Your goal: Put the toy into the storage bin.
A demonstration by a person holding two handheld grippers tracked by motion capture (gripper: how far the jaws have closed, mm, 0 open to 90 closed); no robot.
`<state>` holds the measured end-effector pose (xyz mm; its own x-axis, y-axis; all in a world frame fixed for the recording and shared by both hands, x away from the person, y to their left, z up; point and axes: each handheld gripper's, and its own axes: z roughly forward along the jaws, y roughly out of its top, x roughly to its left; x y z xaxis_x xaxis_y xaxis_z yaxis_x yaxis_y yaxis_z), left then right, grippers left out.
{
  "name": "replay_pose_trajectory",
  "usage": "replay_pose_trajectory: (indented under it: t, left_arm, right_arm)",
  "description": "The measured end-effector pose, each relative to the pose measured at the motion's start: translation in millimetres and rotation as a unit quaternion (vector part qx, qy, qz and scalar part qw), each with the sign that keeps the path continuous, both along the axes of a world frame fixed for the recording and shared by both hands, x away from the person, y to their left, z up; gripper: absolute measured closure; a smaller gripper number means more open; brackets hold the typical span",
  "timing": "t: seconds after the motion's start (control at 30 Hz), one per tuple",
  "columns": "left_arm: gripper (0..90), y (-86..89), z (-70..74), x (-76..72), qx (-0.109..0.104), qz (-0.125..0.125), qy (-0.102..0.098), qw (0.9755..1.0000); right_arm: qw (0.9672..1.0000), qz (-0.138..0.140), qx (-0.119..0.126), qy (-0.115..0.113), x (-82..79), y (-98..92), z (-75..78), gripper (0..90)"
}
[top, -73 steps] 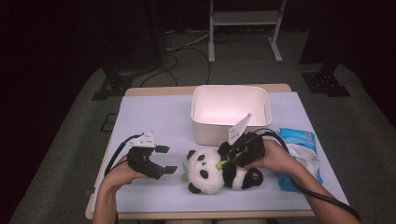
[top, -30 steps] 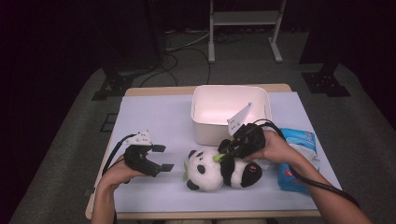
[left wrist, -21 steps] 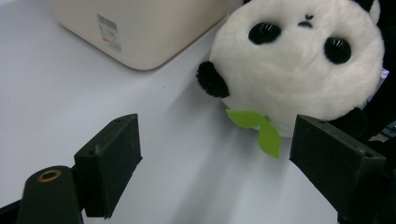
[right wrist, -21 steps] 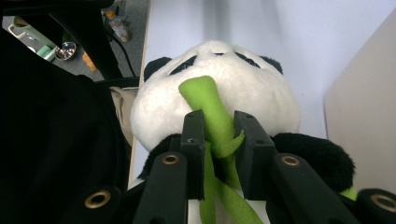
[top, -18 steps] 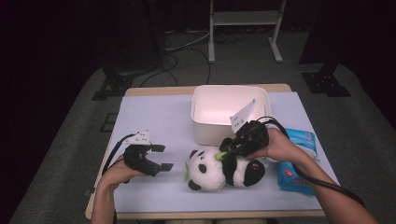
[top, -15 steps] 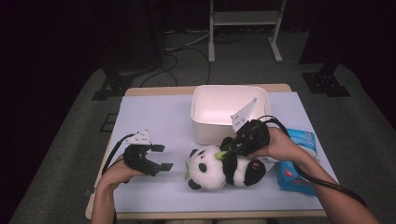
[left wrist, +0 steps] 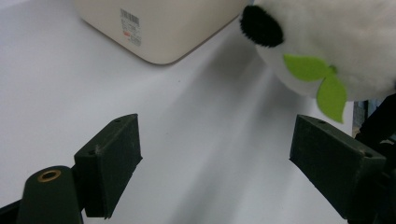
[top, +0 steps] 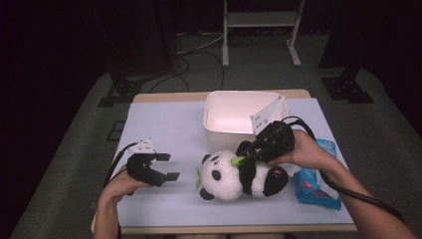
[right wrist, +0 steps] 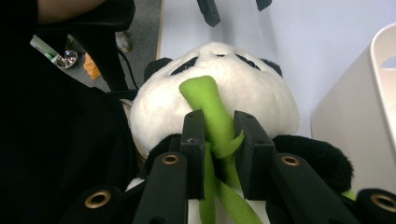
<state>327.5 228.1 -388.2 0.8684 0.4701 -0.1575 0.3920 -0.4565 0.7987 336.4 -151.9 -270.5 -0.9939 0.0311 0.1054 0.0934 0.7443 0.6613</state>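
Near the front of the table [top: 164, 119], just ahead of the white bin [top: 239, 112], we have the toy panda [top: 234, 175] lying on its side. Our right gripper [top: 251, 152] has its jaws drawn narrow around the green bamboo stalk [right wrist: 212, 112] sewn to the panda's chest; the right gripper view shows the felt pinched between the two pads, with the head beyond them. We judge this hold was picked because the stalk is the one slim, firm handle on a soft round body, and because the bin sits right behind, a short carry away. The panda's long axis runs across the table, head toward our left, feet toward the blue packet [top: 313, 181] on our right; its face turns up and a little toward the bin. The stalk slants from chest up past the chin. Our left gripper [top: 166, 167] waits apart on the mat, jaws spread wide with nothing between them; its own view catches the panda's ear and green leaf [left wrist: 322, 81] close above one jaw, not touching. We read it as standing by to steady the head if the toy swings.
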Motion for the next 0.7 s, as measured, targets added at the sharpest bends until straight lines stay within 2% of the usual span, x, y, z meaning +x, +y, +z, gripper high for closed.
replay_pose_trajectory:
  t: [0.47, 0.7]
  left_arm:
    - [15.4, 6.7, -0.8, -0.1, -0.01, 0.009, 0.0, 0.9999]
    - [15.4, 11.8, -2.5, 0.9, -0.017, 0.015, 0.003, 0.9997]
  right_arm:
    - [0.9999, 0.001, 0.012, -0.008, -1.2, -3.4, 37.2, 74.2]
    - [0.9997, 0.001, 0.007, -0.025, 0.2, -6.4, 66.7, 74.2]
